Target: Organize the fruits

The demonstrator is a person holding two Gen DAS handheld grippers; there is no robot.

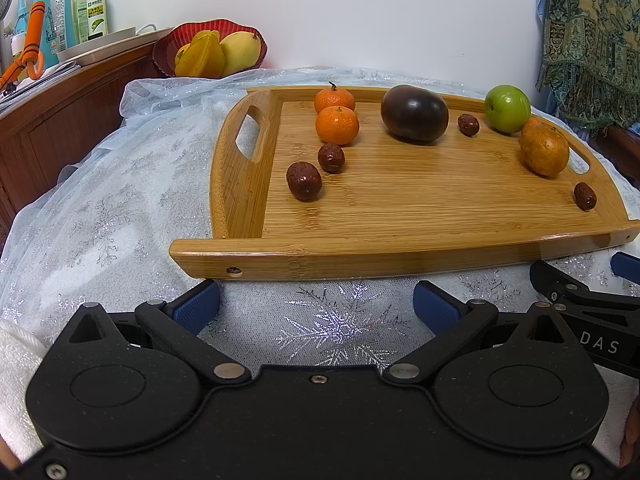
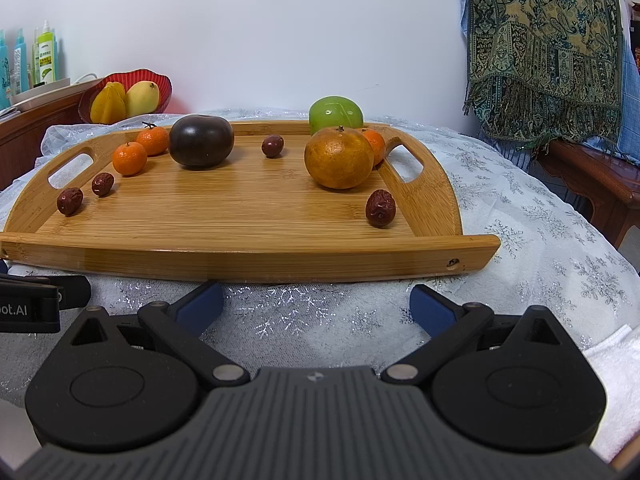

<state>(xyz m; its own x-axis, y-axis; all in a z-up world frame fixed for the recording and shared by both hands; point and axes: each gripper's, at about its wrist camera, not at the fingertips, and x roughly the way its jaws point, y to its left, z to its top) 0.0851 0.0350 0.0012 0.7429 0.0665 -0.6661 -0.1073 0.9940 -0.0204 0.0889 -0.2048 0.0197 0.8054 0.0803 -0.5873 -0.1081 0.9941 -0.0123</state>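
Spray bottles (image 1: 76,8) on a shelf; patterned shawl (image 2: 544,48) hanging.

Plain white wall (image 2: 260,32) across the back, evenly lit, no harsh shadows. Pale blue tablecloth (image 1: 120,208) with silver snowflakes draped over the surface. Off to the left, dark wooden cabinet (image 1: 60,112) carrying a white tray (image 1: 100,46) of spray bottles (image 1: 94,4), red bowl (image 1: 168,54) beside it. On the right, green and gold paisley shawl (image 2: 540,40) with a fringe, hanging above a brown wooden bench (image 2: 592,176).
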